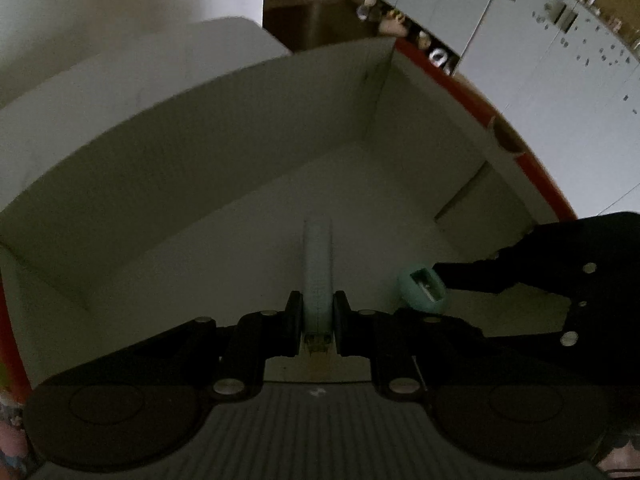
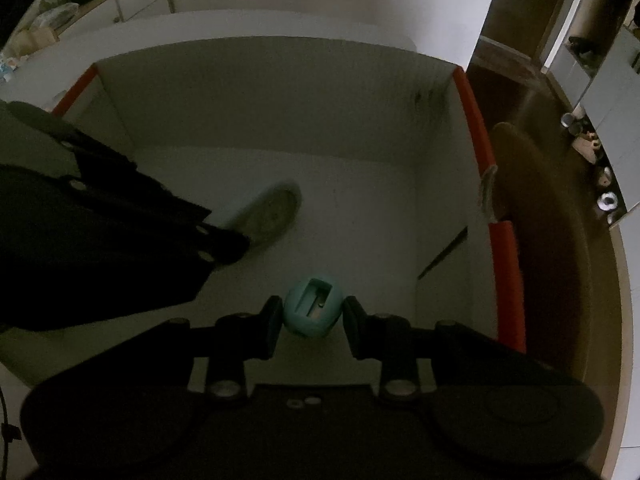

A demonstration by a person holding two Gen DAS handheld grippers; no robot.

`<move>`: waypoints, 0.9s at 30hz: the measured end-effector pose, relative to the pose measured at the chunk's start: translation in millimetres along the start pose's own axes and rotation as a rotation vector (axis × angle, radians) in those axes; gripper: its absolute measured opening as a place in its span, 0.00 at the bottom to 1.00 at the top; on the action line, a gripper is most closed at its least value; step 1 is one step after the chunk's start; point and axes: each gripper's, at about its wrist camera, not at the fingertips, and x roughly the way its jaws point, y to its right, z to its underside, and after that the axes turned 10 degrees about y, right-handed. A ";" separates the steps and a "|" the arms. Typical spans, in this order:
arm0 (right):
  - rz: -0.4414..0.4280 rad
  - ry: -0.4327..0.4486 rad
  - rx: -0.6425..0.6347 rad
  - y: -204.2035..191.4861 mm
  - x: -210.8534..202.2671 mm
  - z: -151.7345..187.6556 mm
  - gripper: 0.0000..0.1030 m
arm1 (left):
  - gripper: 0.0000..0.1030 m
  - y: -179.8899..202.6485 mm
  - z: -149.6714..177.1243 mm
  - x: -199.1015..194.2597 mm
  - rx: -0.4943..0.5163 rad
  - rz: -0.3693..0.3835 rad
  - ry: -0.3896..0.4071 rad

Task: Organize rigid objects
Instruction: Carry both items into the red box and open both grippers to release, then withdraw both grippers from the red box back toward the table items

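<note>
Our left claw point(image 1: 317, 322) is clenched on a pale tape measure point(image 1: 317, 268); our right claw point(image 2: 312, 326) grips a teal sharpener point(image 2: 313, 312). Both hang inside a white box point(image 2: 260, 92) with red edges, cabinets point(image 1: 540, 40) behind.

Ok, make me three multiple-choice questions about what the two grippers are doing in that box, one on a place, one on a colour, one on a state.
1. Where are both grippers working?
A. On a stove
B. Inside a white box with red edges
C. In a sink

2. What colour is the small round object in the right gripper?
A. Teal
B. Yellow
C. Black

3. How is the left gripper?
A. Wide open, holding nothing
B. Out of view
C. Shut on a pale round object

Answers:
1 B, the box walls surround both tools.
2 A, the small round object sits teal between the right gripper fingers.
3 C, the left gripper fingers press both sides of the pale round object.
</note>
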 end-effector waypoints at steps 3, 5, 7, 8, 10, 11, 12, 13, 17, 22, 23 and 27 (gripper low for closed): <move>0.002 0.001 -0.002 2.4 0.6 -1.1 0.32 | 0.15 1.9 0.6 4.8 0.013 -0.005 -0.037; 0.003 -0.001 0.010 2.5 0.4 0.3 0.33 | 0.15 2.3 1.6 6.2 0.014 -0.009 -0.052; -0.002 0.001 0.010 2.1 -1.5 -0.8 0.34 | 0.15 3.6 2.1 5.7 0.023 -0.015 -0.060; -0.001 0.002 0.006 1.5 -2.8 -1.6 0.34 | 0.15 4.0 2.7 5.3 0.027 -0.020 -0.060; -0.004 0.007 0.005 1.9 -5.2 -0.6 0.35 | 0.15 4.4 4.4 3.8 0.036 -0.031 -0.061; -0.007 0.010 0.006 2.2 -6.6 0.1 0.37 | 0.15 4.1 5.3 2.2 0.038 -0.030 -0.062; -0.006 0.014 0.007 3.9 -6.7 0.1 0.37 | 0.15 3.7 6.4 0.7 0.040 -0.029 -0.059; -0.007 0.018 0.010 8.8 -1.1 -4.6 0.38 | 0.15 3.5 7.4 -1.0 0.041 -0.030 -0.055; -0.013 0.035 0.027 13.9 -6.2 -1.6 0.43 | 0.15 1.9 10.9 -11.8 0.044 -0.040 -0.034; -0.020 0.062 0.035 16.6 -17.0 1.1 0.48 | 0.16 -4.1 16.4 -32.5 0.050 -0.057 0.026; -0.020 0.069 0.036 17.2 -18.9 2.4 0.49 | 0.16 -5.3 16.2 -39.7 0.045 -0.058 0.038; -0.026 0.101 0.051 16.6 -32.6 4.1 0.50 | 0.16 -9.0 25.1 -68.4 0.028 -0.061 0.096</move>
